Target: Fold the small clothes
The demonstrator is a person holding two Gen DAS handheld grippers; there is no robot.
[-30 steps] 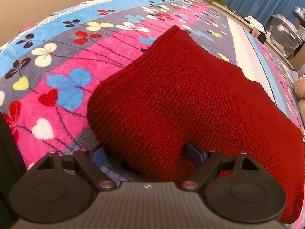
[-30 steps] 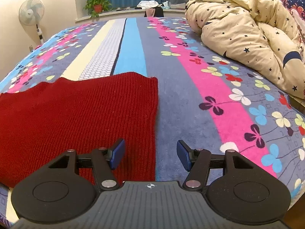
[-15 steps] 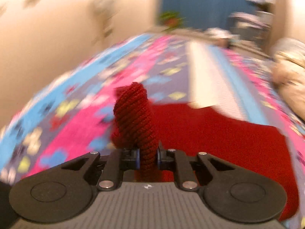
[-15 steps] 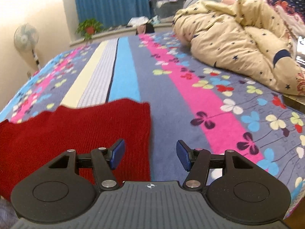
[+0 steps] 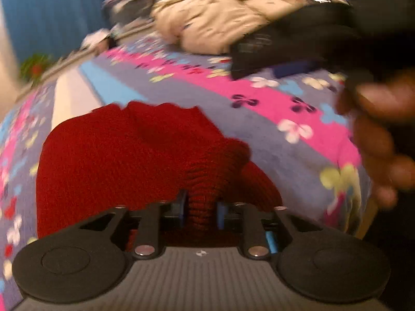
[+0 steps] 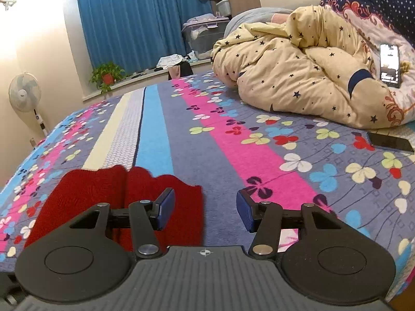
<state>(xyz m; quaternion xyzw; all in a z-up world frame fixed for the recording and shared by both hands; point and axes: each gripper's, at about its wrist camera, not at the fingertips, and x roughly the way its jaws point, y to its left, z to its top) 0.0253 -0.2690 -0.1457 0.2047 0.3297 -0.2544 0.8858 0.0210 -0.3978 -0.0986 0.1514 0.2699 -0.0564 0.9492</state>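
Left wrist view showed your left gripper [image 5: 199, 211] with a bunched ridge of the red knit garment [image 5: 124, 155] standing between its blue pads, and its jaws were opening, so the pinch was being let go; whether the pads pressed the wool at that instant was hard to read through the blur. You had carried that edge across: the garment lay doubled on the flowered bedspread [image 5: 272, 140], its far side humped over the near one, which I judged to be the first fold laid down and about to be released. Your right gripper [image 6: 205, 213] hung over the bedspread just beside the garment's right edge, its jaws wide, closing a little, with nothing between them but the cover below. A second before, the left view had looked the other way along the bed, with the garment spread flat and broad and the jaws wide around its near edge; half a second before, they had clamped tight on a lifted roll of knit. In the right view the garment [image 6: 103, 197] had been a wide flat sheet earlier; it now showed narrower, with a crease down its middle. Beyond lay the star-patterned quilt [image 6: 298, 77], well apart from the work. Your right hand [image 5: 378, 134] showed at the left view's edge.
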